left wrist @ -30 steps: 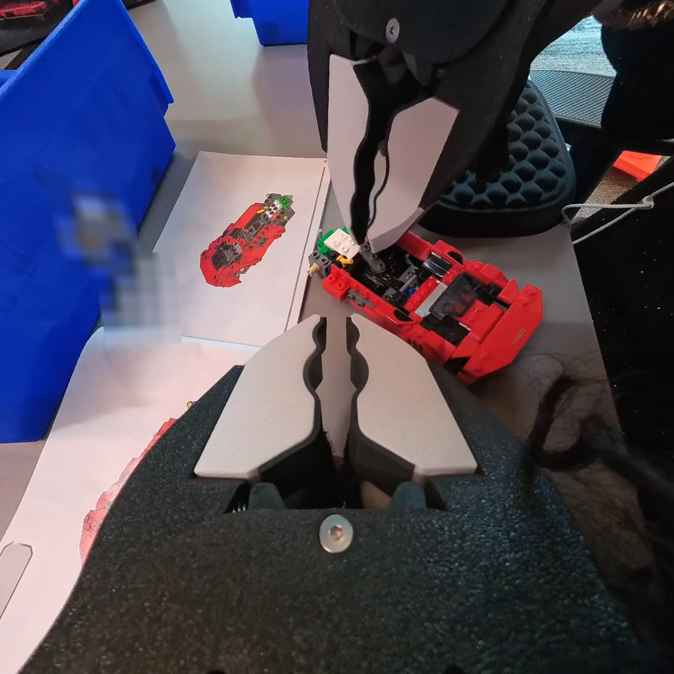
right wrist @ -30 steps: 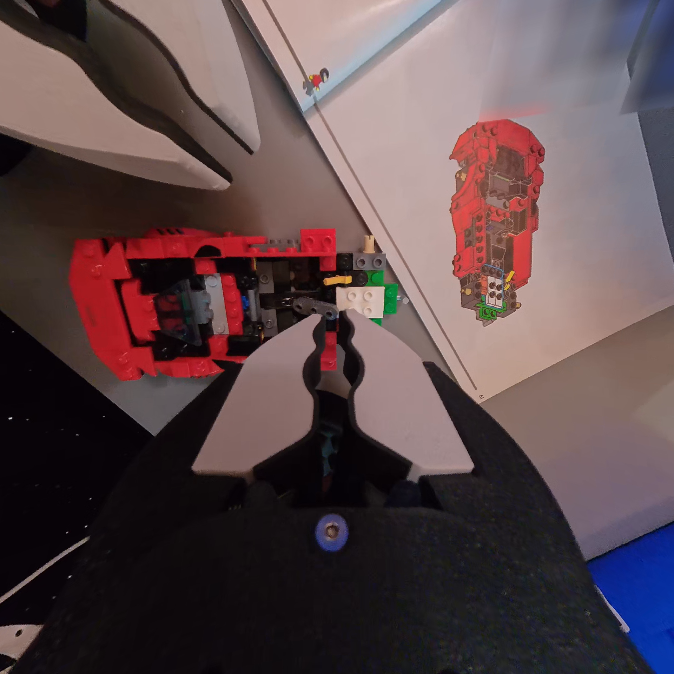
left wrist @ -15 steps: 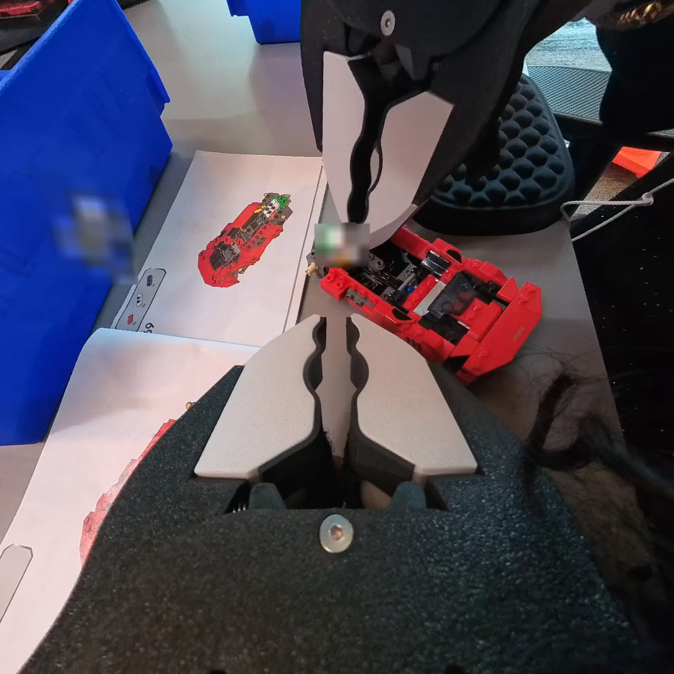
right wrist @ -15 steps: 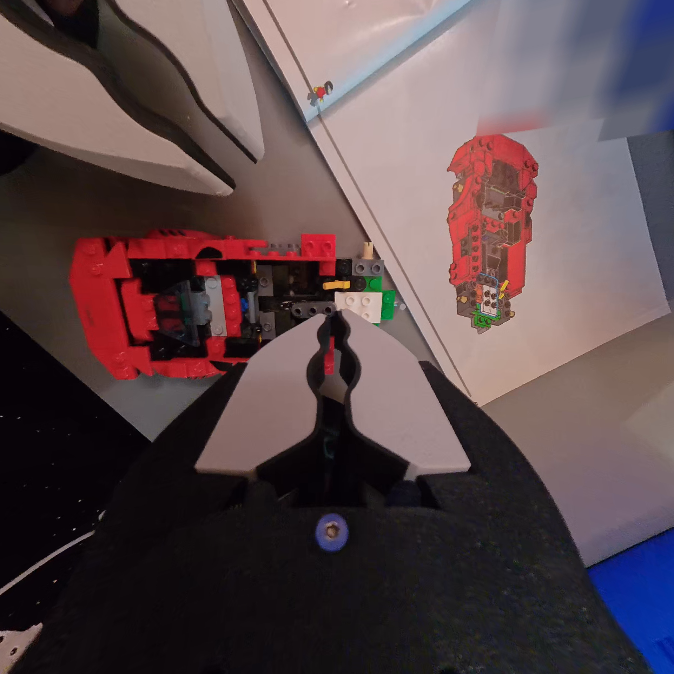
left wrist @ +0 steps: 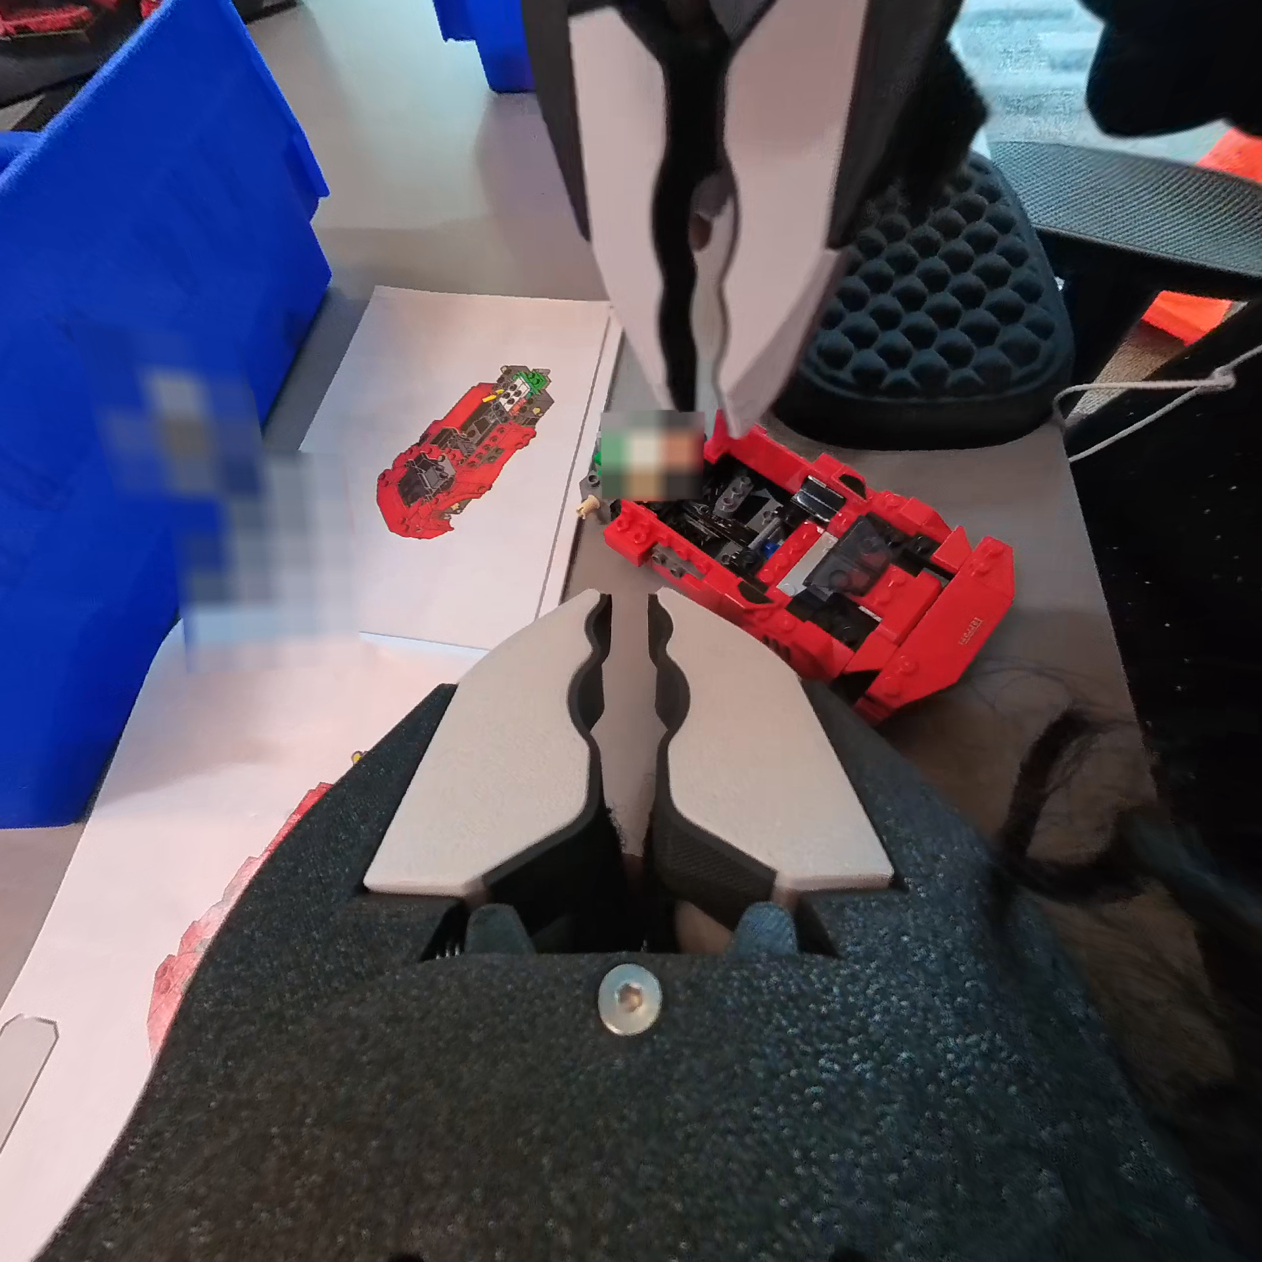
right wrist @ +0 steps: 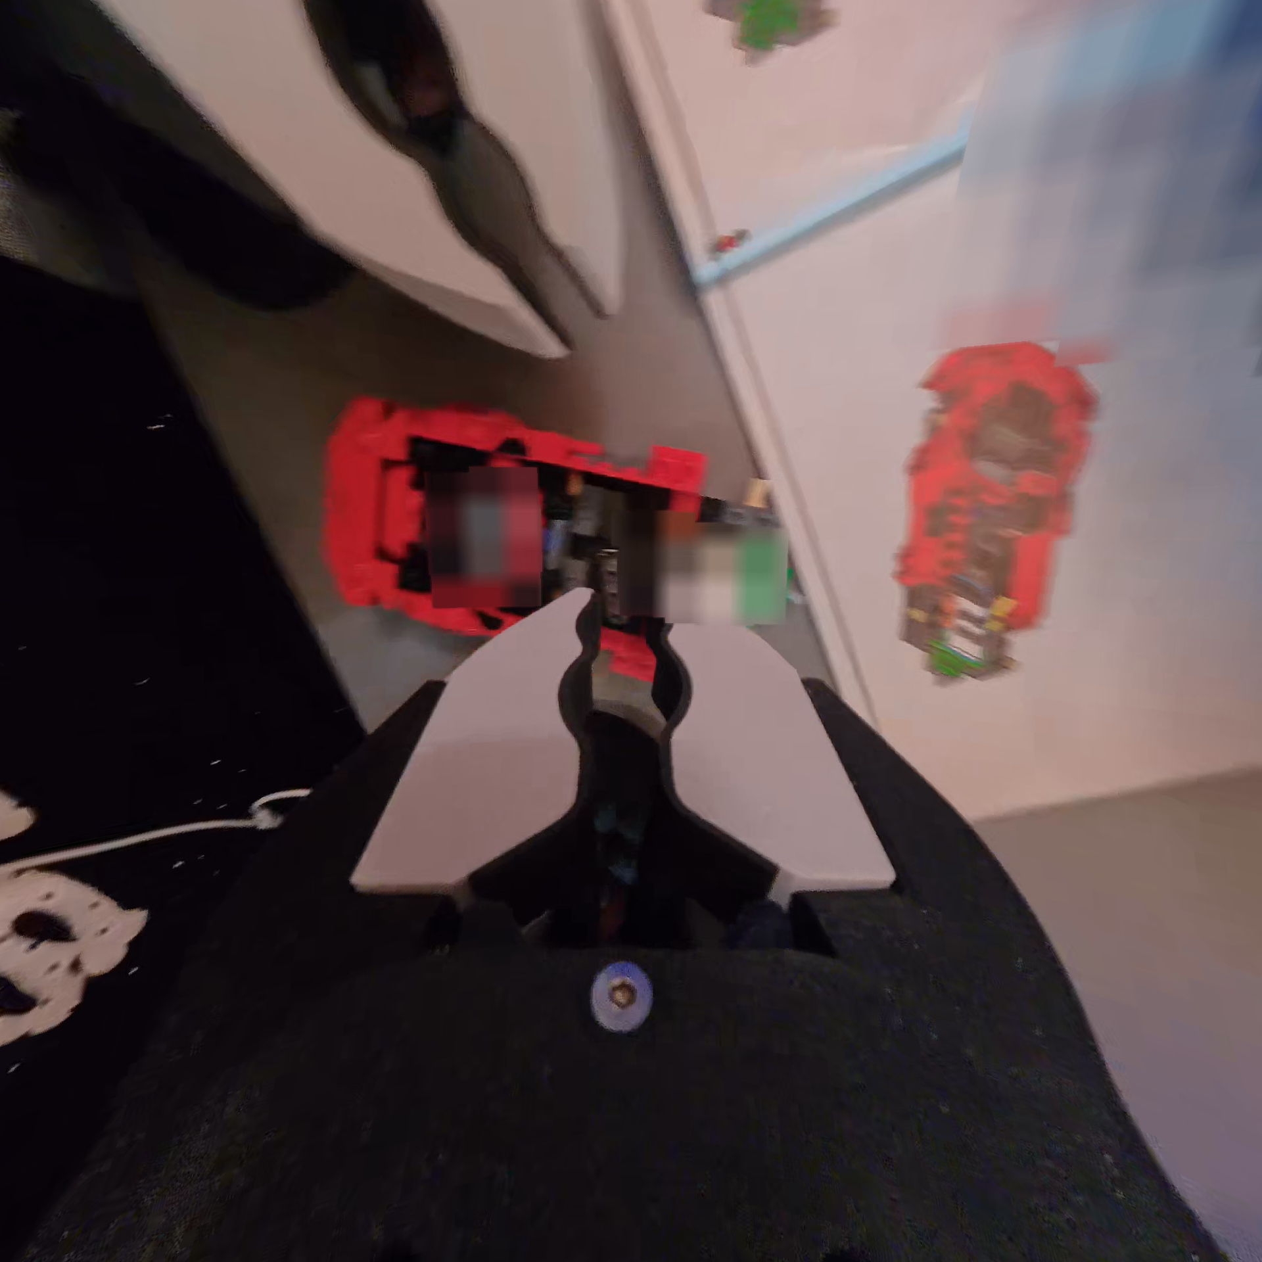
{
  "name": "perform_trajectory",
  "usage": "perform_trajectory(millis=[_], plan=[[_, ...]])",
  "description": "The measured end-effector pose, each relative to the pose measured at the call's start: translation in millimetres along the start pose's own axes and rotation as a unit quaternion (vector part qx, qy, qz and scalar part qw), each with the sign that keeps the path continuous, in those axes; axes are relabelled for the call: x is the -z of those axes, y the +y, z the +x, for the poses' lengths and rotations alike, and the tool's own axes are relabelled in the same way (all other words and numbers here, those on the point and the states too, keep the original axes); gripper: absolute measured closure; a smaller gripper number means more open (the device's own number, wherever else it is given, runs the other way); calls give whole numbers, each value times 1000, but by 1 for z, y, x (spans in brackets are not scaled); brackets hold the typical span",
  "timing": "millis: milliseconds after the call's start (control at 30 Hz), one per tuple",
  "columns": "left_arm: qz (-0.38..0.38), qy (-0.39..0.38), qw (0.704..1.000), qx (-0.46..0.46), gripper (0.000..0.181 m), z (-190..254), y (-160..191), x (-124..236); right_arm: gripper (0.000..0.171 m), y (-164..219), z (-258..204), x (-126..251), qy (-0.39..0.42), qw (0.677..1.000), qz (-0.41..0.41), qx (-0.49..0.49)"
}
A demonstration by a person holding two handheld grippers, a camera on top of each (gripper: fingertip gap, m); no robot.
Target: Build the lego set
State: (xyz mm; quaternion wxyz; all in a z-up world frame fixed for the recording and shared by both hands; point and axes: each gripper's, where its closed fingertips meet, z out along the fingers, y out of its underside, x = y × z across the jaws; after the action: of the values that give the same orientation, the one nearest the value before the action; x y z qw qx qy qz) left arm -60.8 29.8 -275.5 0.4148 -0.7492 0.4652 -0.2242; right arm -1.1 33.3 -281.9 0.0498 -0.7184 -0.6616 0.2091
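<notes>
A half-built red lego car lies on the grey table with its black inside open to view; it also shows, blurred, in the right wrist view. My left gripper hovers just short of the car's near side, its fingers a narrow gap apart with nothing between them. My right gripper hangs above the car's green-and-white end, its fingers slightly apart and empty. It points down from the top of the left wrist view. The left gripper shows at the upper left of the right wrist view.
An open instruction booklet with a picture of the red car lies left of the car. A big blue bin stands at the left, another at the back. A black dimpled cushion sits behind the car. Dark fabric lies past the table's right edge. Spacing between my two grippers at the tips: around 7 centimeters.
My right gripper has lifted away from the car and its fingers have parted a little; a dark grey beam it touched stays in the car. The left gripper has hardly moved.
</notes>
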Motion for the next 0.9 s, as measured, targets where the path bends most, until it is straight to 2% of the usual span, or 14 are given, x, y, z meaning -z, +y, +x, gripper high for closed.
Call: perform_trajectory(millis=[100,567,700,900], plan=[[3,0,1000,5,171,-1,-1,1,155,10,-1,-9,11,999,-45,4],[4,-2,1000,1,172,-1,-1,1,160,14,-2,-28,53,994,-94,3],[3,-2,1000,0,172,0,-1,1,163,14,-3,-29,55,995,-85,0],[4,-3,1000,-1,172,-1,-1,1,164,1,13,-6,82,995,-49,-31]])
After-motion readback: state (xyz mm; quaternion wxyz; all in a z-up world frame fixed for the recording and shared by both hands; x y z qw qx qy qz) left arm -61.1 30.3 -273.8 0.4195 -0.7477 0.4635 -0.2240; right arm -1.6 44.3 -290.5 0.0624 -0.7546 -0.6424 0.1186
